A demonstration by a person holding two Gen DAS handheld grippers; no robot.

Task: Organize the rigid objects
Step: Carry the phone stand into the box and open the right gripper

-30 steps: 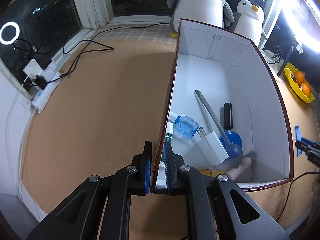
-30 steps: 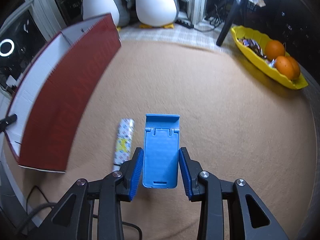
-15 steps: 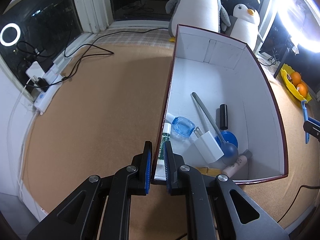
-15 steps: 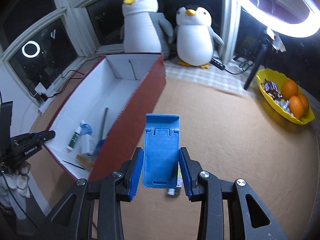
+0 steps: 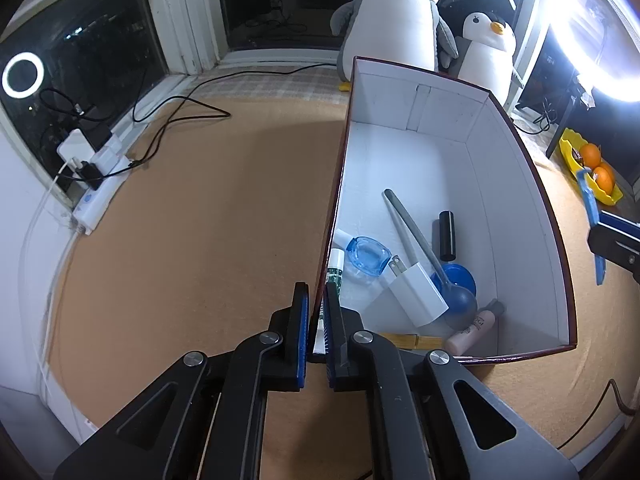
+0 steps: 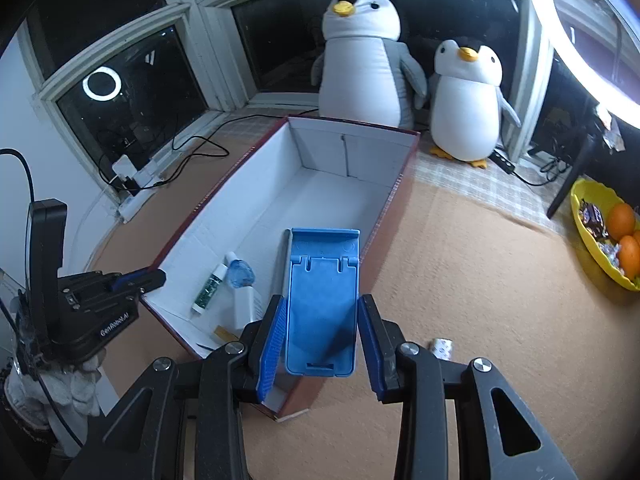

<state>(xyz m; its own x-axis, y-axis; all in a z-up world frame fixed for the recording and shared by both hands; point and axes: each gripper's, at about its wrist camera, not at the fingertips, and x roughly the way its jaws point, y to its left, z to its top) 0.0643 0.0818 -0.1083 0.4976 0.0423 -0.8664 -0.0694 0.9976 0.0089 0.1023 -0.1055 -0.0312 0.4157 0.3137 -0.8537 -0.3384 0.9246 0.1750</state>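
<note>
Left wrist view: left tongs [image 5: 316, 326] clamped on the thin left wall of the box [image 5: 520, 184], maroon outside, white inside. Just right of the tongs, inside: white charger [image 5: 416, 294], clear blue case [image 5: 367, 256], small tube [image 5: 334, 268], long-handled spoon [image 5: 420, 240].

Right wrist view: right tongs [image 6: 322, 338] grip a flat blue plastic phone stand [image 6: 322, 300] by its 2 long edges, held above the box's near right corner. Patterned roll [image 6: 441, 347] on tan surface [image 6: 480, 280], right of the tongs.
</note>
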